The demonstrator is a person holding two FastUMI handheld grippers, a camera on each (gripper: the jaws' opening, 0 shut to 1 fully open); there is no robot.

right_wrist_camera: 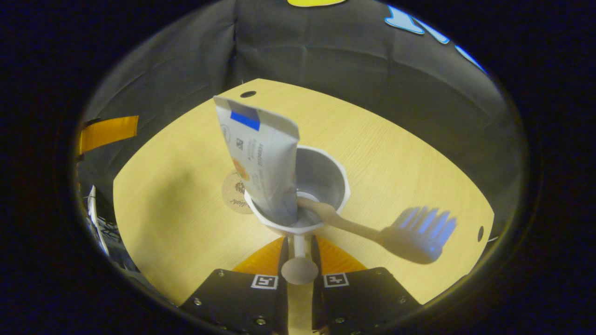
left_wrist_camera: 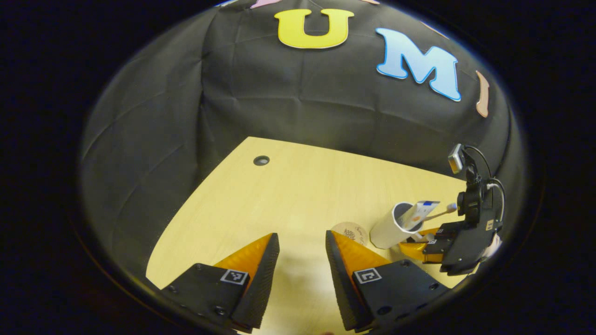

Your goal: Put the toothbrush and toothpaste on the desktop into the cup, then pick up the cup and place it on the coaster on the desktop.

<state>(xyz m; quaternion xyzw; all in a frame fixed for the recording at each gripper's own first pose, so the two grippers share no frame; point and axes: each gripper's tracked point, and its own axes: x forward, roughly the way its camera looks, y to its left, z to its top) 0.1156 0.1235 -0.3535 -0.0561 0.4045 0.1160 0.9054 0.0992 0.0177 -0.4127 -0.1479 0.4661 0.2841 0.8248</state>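
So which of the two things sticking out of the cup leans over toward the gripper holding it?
The toothbrush: its bristled head hangs out past the cup rim, toward the right hand-held gripper. The toothpaste tube stands nearly upright instead.

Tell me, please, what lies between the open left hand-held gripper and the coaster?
Nothing: in the left gripper view, only bare desktop lies between the left hand-held gripper and the coaster.

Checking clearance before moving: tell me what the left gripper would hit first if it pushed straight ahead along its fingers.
Probably nothing soon: ahead of the open left gripper lies bare desktop, then the booth wall. The coaster and cup sit off to its right, though depth is uncertain.
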